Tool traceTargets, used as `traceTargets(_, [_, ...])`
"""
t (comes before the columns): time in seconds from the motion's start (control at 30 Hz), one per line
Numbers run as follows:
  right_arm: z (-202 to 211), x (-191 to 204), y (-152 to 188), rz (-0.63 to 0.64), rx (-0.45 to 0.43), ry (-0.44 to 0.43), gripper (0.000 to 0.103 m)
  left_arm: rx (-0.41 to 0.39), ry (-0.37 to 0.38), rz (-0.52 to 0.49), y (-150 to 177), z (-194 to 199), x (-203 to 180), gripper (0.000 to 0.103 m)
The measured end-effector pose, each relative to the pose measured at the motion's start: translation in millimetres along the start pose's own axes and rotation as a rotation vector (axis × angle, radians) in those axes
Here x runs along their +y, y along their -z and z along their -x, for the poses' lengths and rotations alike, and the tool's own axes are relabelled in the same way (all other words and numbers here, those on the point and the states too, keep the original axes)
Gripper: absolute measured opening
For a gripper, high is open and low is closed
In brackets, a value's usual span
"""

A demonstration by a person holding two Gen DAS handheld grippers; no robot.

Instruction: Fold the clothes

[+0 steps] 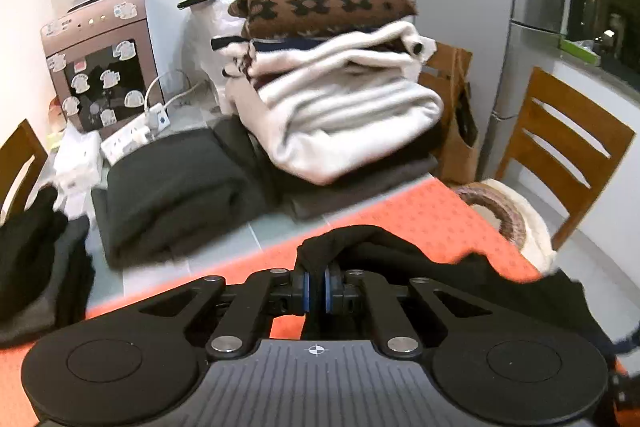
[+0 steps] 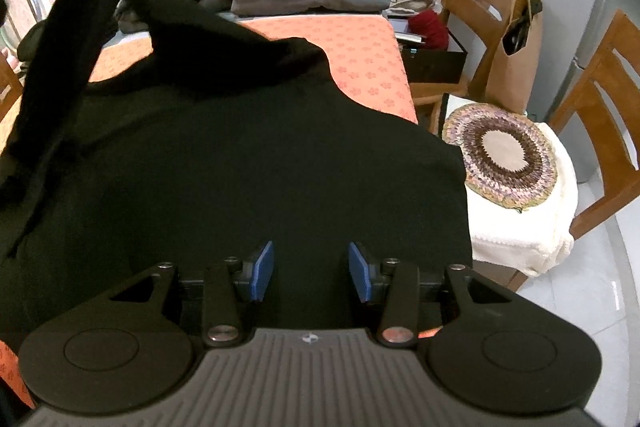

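A black garment (image 2: pixel 240 155) lies spread over the orange tablecloth (image 2: pixel 360 59). My left gripper (image 1: pixel 316 287) is shut on a bunched fold of this black garment (image 1: pixel 360 243), and the cloth trails off to the right. In the right wrist view that pinched part (image 2: pixel 80 7) is raised off the table at the upper left, with a thin cord hanging from it. My right gripper (image 2: pixel 311 271) is open just over the near part of the garment. Its blue pads (image 2: pixel 264 271) stand apart, with flat black cloth showing between them.
A tall stack of folded clothes (image 1: pixel 340 87) stands at the far end of the table, beside a dark folded garment (image 1: pixel 176 187). A water dispenser (image 1: pixel 96 67) and a power strip (image 1: pixel 132 135) are behind. Wooden chairs (image 1: pixel 560 147) stand to the right, one with a round woven cushion (image 2: pixel 504 159).
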State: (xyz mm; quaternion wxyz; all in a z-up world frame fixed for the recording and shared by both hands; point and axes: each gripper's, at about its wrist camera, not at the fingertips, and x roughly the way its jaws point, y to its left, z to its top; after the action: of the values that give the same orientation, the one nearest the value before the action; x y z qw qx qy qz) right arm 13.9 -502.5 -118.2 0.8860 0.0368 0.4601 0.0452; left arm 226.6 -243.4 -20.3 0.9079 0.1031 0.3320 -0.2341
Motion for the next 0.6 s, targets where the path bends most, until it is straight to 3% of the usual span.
traceTargets(0.17, [-12.4, -6.1, -8.2, -0.019, 0.007, -0.009, 0.048, 0.036, -0.004, 0.011, -34.6, -49.1, 13.4, 0.009])
traceTargets(0.43, [-26.0, -10.8, -11.6, -0.06, 0.035, -0.004, 0.048, 0.132, -0.01, 0.16, -41.4, -134.3, 40.2, 0.011])
traceTargets(0.5, [-27.9, -10.2, -11.2, -0.065, 0.04, -0.002, 0.048, 0.152, -0.004, 0.177, -39.2, -147.3, 43.5, 0.017])
traceTargets(0.57, [-28.9, -9.0, -12.7, -0.061, 0.043, 0.001, 0.048, 0.15, 0.02, 0.169, -37.2, -148.8, 45.8, 0.048])
traceTargets(0.6, [-29.2, -8.2, -14.1, -0.059, 0.044, 0.001, 0.048, 0.15, 0.031, 0.164, -36.2, -149.5, 46.9, 0.056])
